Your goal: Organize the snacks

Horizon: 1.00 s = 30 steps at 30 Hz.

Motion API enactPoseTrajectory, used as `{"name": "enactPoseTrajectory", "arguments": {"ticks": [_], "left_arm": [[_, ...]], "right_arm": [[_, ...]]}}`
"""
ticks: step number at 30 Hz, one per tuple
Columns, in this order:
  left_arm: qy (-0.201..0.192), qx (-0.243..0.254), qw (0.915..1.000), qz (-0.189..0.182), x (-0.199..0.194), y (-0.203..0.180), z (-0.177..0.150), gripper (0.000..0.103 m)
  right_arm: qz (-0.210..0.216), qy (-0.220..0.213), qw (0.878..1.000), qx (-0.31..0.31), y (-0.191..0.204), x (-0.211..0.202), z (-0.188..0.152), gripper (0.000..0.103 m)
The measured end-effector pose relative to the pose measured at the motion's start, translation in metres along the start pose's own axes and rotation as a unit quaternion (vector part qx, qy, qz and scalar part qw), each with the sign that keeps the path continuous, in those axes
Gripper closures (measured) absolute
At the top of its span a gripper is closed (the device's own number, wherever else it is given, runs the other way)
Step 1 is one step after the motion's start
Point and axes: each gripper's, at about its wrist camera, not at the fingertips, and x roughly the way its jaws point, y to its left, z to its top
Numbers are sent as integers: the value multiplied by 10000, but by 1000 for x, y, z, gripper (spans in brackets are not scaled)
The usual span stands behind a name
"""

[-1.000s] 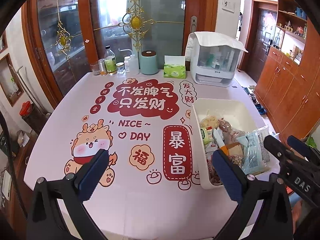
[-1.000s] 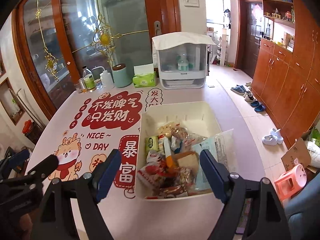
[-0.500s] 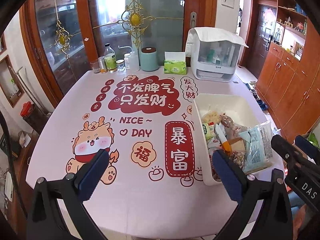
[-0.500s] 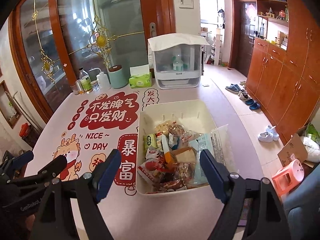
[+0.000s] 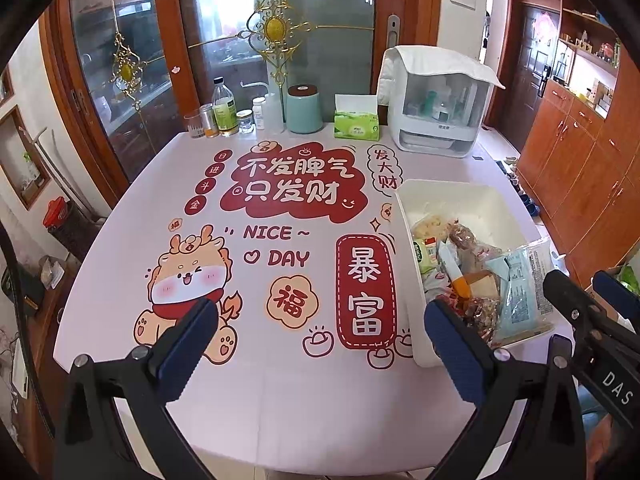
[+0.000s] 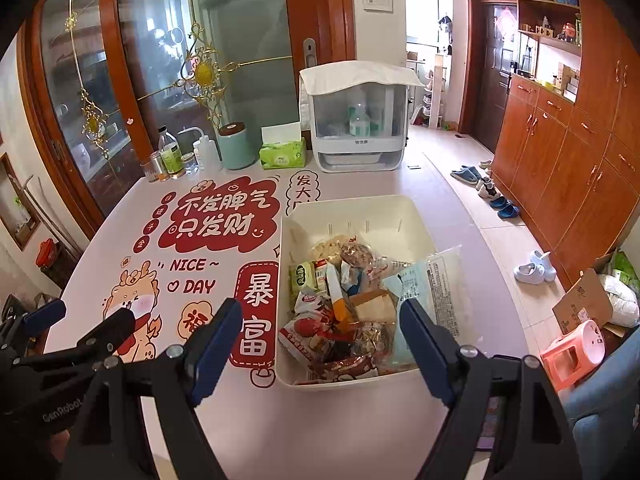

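Both grippers hang above the near edge of the table (image 5: 280, 400), each with its jaws spread wide and nothing between them. The left gripper (image 5: 320, 344) looks over the printed pink tablecloth (image 5: 256, 368), its fingertips framing the cartoon dragon (image 5: 186, 280) on one side and the near left corner of the white bin (image 6: 400, 216) on the other. The right gripper (image 6: 320, 344) is aimed straight at that bin, which sits by the right edge of the table.

The snacks (image 6: 340, 312) lie heaped in the near half of the bin, its far half bare. A pale blue packet (image 6: 432, 292) leans against the bin's right wall, and a green packet (image 6: 302, 276) lies against the left wall.

Compared with a second ago, both cameras have drawn back and risen a little: more of the near tablecloth shows under the fingers in the left wrist view, and the bin sits farther ahead in the right wrist view. The jaws are as wide as before, and the bin and its heap have not shifted.

Along the far edge stand a white lidded cabinet (image 5: 436, 112), a green tissue box (image 5: 356, 122), a mint canister (image 5: 304, 110) and a cluster of bottles and jars (image 5: 228, 114).
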Motion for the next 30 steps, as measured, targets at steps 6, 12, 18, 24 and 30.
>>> {"name": "enactPoseTrajectory", "arguments": {"ticks": [6, 12, 18, 24, 30], "left_arm": [[41, 6, 10000, -10, 3, -1, 0, 0], [121, 12, 9999, -49, 7, -2, -2, 0], [177, 22, 9998, -76, 11, -6, -2, 0], [197, 76, 9997, -87, 12, -9, -2, 0], [194, 93, 9997, -73, 12, -11, -3, 0]], "right_arm": [[-15, 9, 10000, 1, 1, 0, 0, 22], [-37, -5, 10000, -25, -1, 3, 0, 22], [-35, 51, 10000, -29, -4, 7, -1, 22], [-65, 44, 10000, -55, -8, 6, -2, 22], [-50, 51, 9999, -105, -8, 6, -1, 22]]}}
